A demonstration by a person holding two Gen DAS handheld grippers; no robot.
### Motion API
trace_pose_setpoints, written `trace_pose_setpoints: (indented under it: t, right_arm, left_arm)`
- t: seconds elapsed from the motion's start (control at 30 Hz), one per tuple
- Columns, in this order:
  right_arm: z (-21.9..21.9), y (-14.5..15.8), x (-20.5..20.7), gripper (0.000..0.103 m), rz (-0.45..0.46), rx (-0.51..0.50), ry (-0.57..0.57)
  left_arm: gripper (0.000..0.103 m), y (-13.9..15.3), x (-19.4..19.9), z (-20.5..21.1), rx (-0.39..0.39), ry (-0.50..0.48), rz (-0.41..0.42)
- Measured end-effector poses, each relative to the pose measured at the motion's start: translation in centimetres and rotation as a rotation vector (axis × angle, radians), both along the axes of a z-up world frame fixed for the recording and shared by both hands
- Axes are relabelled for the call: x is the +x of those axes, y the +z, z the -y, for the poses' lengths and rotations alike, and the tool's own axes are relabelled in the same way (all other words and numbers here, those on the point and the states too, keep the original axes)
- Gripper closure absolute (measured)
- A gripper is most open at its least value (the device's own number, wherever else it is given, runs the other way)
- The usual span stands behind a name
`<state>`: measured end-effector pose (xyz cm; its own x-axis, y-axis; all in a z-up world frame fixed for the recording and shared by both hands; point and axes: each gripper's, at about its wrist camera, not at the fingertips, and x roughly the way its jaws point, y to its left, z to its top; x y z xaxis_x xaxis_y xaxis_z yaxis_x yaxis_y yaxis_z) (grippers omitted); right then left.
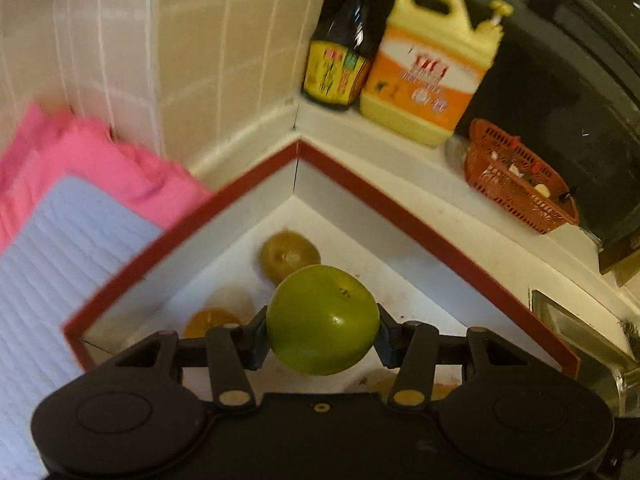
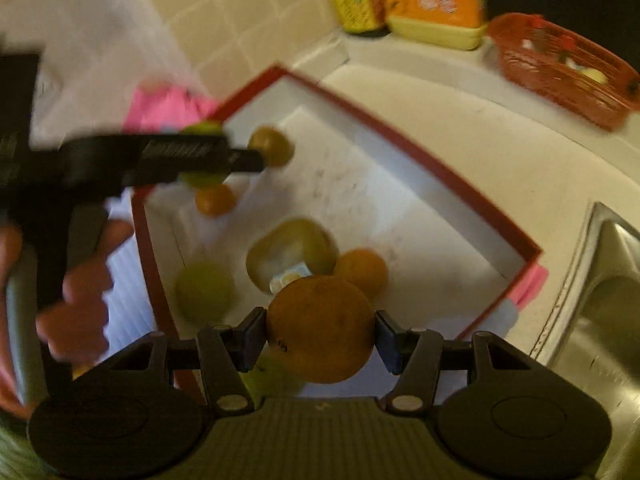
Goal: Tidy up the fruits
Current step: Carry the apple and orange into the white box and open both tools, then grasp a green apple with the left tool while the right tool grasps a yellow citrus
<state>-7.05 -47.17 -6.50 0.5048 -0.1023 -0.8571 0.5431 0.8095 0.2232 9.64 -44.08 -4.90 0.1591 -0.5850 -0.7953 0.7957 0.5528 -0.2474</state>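
left tool gripping green fruit above red-rimmed box, right tool clamping brown fruit

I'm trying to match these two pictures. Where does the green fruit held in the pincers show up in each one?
Left wrist view: the green fruit sits low in the middle, clamped in the left gripper above the red-edged box.
Right wrist view: the same fruit peeks out at upper left, mostly hidden behind the dark left gripper.
Shared landmark: the yellow jug against the back wall.
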Motion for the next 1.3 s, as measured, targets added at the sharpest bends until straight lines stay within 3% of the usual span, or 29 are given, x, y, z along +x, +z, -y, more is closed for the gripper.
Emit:
trace_pose_setpoints:
  t: [0.23, 0.53, 0.63, 0.77, 0.87, 0.93, 1.03, 1.17, 1.3]
  right_arm:
    - [-0.6, -0.6, 2.0, 0.044, -0.077, -0.080, 0.106]
    - [-1.8, -1.1, 2.7, 0.044, -0.147, -0.145, 0.160]
    - [-2.4, -1.4, 3.1, 0.044, -0.185, -0.179, 0.187]
    - [-1.7, -1.0, 3.2, 0.044, -0.188, -0.119, 0.177]
    - [-0.6, -0.1, 2.5, 0.043, -0.181, -0.052, 0.155]
    - [0.1, 0.9, 1.7, 0.043, -0.160, -0.039, 0.139]
    - [0.5, 2.6, 0.9, 0.039, -0.151, -0.094, 0.081]
    - [-1.1, 4.2, 0.7, 0.036, -0.104, -0.139, 0.144]
    - [-2.2, 3.4, 1.4, 0.039, -0.173, -0.155, 0.146]
  left_arm:
    - [0.043, -2.9, 1.8, 1.7, 0.062, 0.009, -0.094]
    - [0.040, -3.2, 1.1, 2.0, 0.082, -0.014, -0.068]
    - [0.039, -2.7, 0.9, 1.3, 0.057, -0.013, -0.057]
    - [0.029, -0.4, 0.4, -0.7, 0.006, -0.015, -0.015]
    - [0.025, 1.8, 0.6, -3.9, -0.042, 0.015, 0.003]
    - [0.025, 2.6, 1.5, -6.8, -0.035, 0.092, -0.005]
    - [0.025, 3.2, 2.6, -12.8, -0.089, 0.190, -0.039]
    - [0.025, 4.1, 3.3, -19.8, -0.111, 0.294, -0.015]
    - [0.025, 5.1, 3.6, -27.9, -0.106, 0.429, 0.029]
